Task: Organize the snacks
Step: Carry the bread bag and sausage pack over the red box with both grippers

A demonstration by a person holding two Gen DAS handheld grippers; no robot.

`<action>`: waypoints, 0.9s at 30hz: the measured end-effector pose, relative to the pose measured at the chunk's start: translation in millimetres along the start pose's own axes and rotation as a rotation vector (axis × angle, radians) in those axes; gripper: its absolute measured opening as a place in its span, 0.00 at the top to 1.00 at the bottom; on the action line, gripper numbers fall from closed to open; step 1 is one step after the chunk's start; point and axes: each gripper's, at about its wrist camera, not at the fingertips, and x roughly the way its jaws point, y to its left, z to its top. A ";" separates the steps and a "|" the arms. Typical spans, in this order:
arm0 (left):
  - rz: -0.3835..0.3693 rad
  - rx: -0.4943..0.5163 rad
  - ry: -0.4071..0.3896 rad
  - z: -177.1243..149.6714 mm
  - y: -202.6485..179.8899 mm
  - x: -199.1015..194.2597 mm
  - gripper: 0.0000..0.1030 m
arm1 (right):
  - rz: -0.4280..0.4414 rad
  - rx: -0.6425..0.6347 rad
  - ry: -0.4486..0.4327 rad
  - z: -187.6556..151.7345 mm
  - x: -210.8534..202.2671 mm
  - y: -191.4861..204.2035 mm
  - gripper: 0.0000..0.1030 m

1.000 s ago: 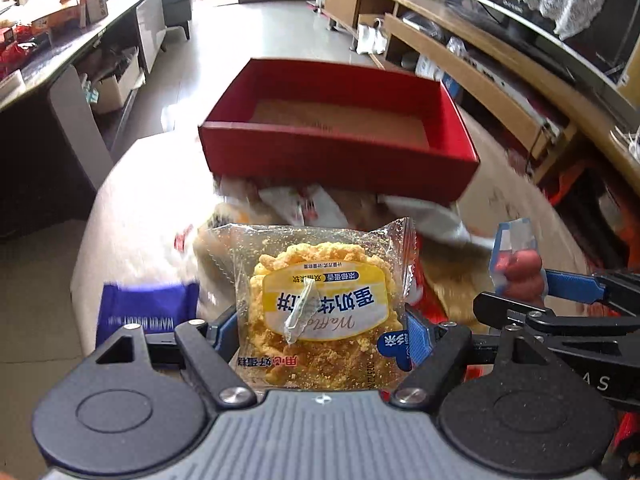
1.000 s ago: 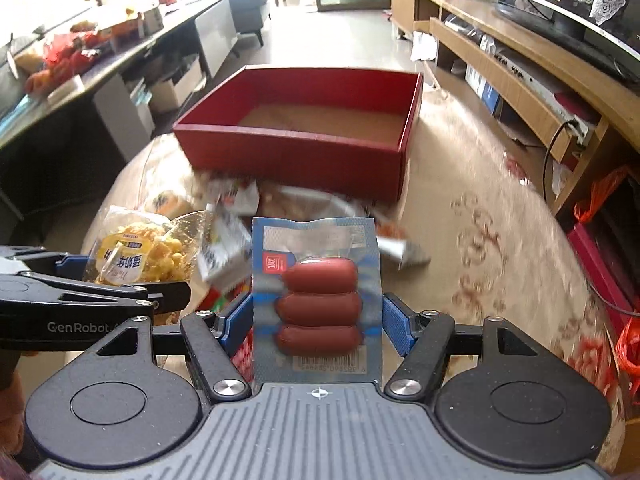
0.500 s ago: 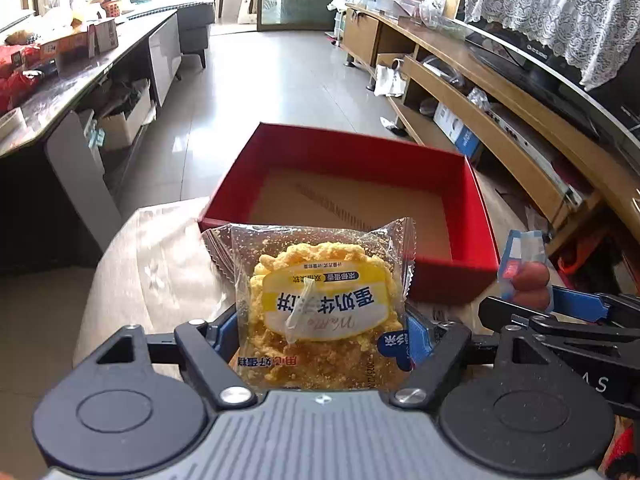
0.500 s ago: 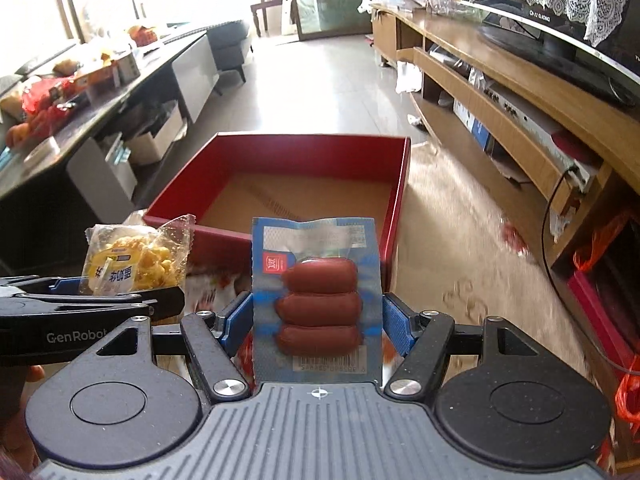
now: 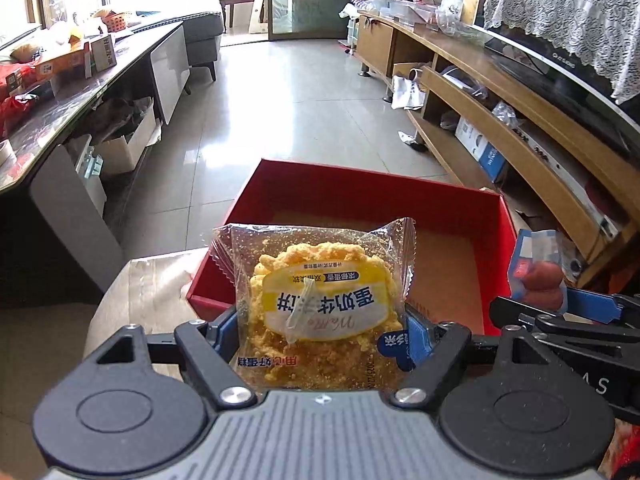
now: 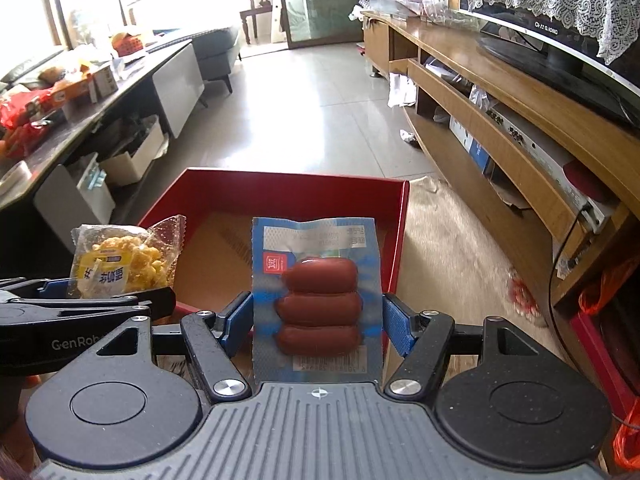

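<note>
My left gripper [image 5: 320, 328] is shut on a clear-wrapped yellow crumbly cake packet [image 5: 320, 304], its blue pads [image 5: 414, 338] pressing both sides. It hangs over the near left part of the red box [image 5: 456, 204], whose brown floor is bare. My right gripper [image 6: 318, 320] is shut on a blue sausage packet [image 6: 318, 296] with three red-brown sausages, held over the box [image 6: 280, 192] near its right wall. Each gripper shows in the other's view: the sausage packet [image 5: 538, 268] at right, the cake packet [image 6: 120, 262] at left.
The box sits on a round table with a beige patterned cloth [image 6: 452, 264]. A wooden TV cabinet [image 5: 520, 120] runs along the right. A dark long counter [image 5: 80, 92] with boxes stands at left. Tiled floor lies beyond the table.
Both grippers moved forward with their packets, from above the snack pile before the box to over the box itself. The loose snacks on the table dropped out of view.
</note>
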 end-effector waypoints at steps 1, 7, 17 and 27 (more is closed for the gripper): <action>0.003 0.002 -0.002 2.1 -1.0 2.6 0.28 | 0.000 0.001 -0.001 2.1 2.0 -0.5 0.28; 0.018 0.013 0.003 10.4 -5.3 21.8 0.28 | -0.007 -0.002 0.003 10.4 16.1 -2.9 0.28; 0.048 0.012 0.027 16.0 -8.0 51.8 0.29 | -0.002 0.013 0.026 14.5 45.1 -7.6 0.28; 0.087 0.031 0.032 14.6 -9.5 67.8 0.29 | 0.012 0.028 0.049 12.4 62.3 -8.5 0.28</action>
